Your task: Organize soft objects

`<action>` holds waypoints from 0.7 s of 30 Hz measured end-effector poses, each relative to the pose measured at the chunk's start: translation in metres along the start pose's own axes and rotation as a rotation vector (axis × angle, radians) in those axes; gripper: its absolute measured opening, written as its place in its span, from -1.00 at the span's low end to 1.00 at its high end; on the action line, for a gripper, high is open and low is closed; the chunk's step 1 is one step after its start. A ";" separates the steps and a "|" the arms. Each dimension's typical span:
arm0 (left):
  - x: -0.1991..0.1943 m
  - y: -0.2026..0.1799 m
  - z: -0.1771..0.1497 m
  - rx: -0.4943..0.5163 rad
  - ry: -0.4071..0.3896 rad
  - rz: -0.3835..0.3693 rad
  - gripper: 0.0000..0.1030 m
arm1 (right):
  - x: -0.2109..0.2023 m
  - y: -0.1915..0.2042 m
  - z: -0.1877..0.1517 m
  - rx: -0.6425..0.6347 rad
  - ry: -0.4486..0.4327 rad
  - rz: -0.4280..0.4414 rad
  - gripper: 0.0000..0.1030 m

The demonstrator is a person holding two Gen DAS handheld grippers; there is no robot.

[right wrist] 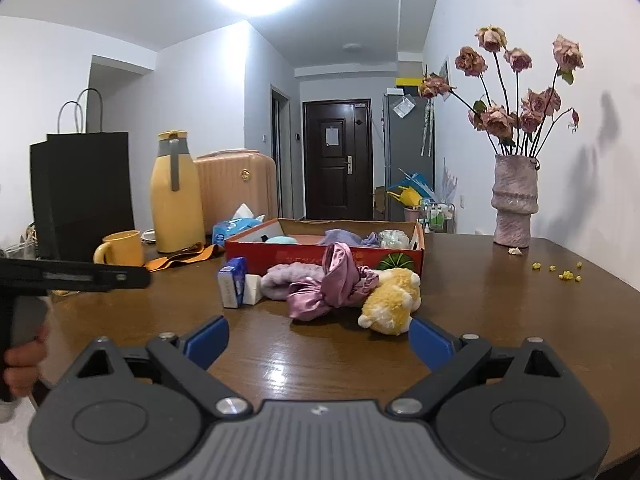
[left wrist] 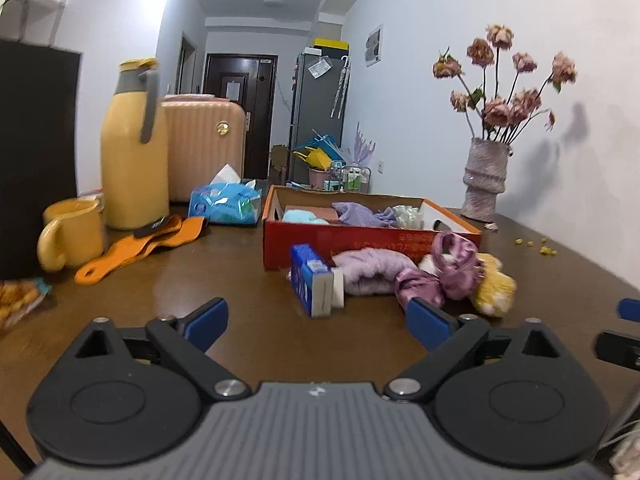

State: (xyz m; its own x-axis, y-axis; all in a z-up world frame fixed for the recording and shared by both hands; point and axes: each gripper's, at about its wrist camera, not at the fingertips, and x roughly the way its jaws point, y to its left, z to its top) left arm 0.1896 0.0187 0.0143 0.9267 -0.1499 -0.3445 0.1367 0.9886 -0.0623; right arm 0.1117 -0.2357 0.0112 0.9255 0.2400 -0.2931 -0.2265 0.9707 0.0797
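Inspection of the bench point(right wrist: 480, 320): three soft items lie loose in a cluster just in front of the red cardboard box point(right wrist: 320, 258), touching one another. From the right wrist view, left to right: a pale purple fluffy cloth point(right wrist: 280, 280), a pink satin bow scrunchie point(right wrist: 332, 284) draped partly over it, and a yellow plush toy point(right wrist: 394, 300) lying on its side against the scrunchie. A small blue and white carton point(right wrist: 232, 286) stands at the left end of the cluster, touching the fluffy cloth. The box already holds soft pieces, among them a light blue one and a purple cloth.

Left claw point(left wrist: 318, 318): jaws wide apart, nothing between them, short of the cluster and aimed at the carton and fluffy cloth. Right claw point(right wrist: 318, 338): jaws wide apart, empty, short of the plush toy and scrunchie. A hand shows at the left edge of the right wrist view, holding the left tool.

Handling assessment: all three items look light and fully compliant; none appears fragile. The satin is likely slippery and will bunch; I judge the knot at the middle of the bow the surest hold. The plush toy should compress under the pads; a grip across its body would probably hold better than one on a limb. The fluffy cloth will sag when lifted; taking it at a thick fold seems best. Because the items touch and overlap, lifting one may drag a neighbour.
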 end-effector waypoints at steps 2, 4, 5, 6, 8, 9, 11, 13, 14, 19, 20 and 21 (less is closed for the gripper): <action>0.025 -0.005 0.006 0.024 -0.004 0.006 0.72 | 0.013 -0.004 0.005 0.005 0.007 0.002 0.86; 0.053 -0.006 0.012 0.029 0.009 0.014 0.68 | 0.028 -0.006 0.009 0.001 0.020 -0.002 0.86; 0.068 -0.005 0.015 0.022 0.017 0.011 0.64 | 0.036 -0.007 0.011 -0.003 0.029 -0.004 0.86; 0.080 -0.003 0.016 0.014 0.026 0.006 0.55 | 0.043 -0.008 0.013 -0.006 0.036 -0.004 0.86; 0.107 0.000 0.017 0.001 0.060 0.004 0.38 | 0.060 -0.009 0.017 -0.012 0.046 0.003 0.86; 0.116 0.002 0.017 -0.004 0.075 0.003 0.26 | 0.070 -0.009 0.018 -0.014 0.053 0.007 0.86; 0.132 0.008 0.015 -0.024 0.101 -0.016 -0.08 | 0.087 -0.009 0.021 -0.015 0.067 0.018 0.86; 0.138 0.014 0.014 -0.044 0.119 -0.040 -0.45 | 0.104 -0.009 0.023 -0.014 0.081 0.026 0.85; 0.138 0.017 0.014 -0.050 0.116 -0.045 -0.47 | 0.111 -0.008 0.023 -0.017 0.088 0.034 0.84; 0.104 0.032 0.021 -0.128 0.116 -0.107 -0.53 | 0.133 0.000 0.021 -0.023 0.105 0.087 0.81; 0.094 0.036 0.021 -0.180 0.141 -0.179 -0.53 | 0.134 0.000 0.021 -0.018 0.107 0.096 0.80; 0.087 0.040 0.019 -0.241 0.180 -0.264 -0.53 | 0.135 0.000 0.020 -0.011 0.105 0.103 0.80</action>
State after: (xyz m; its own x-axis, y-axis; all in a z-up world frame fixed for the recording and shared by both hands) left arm 0.2825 0.0453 0.0001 0.7917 -0.4187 -0.4448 0.2560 0.8885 -0.3808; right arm 0.2429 -0.2034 -0.0091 0.8603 0.3372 -0.3823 -0.3223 0.9409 0.1046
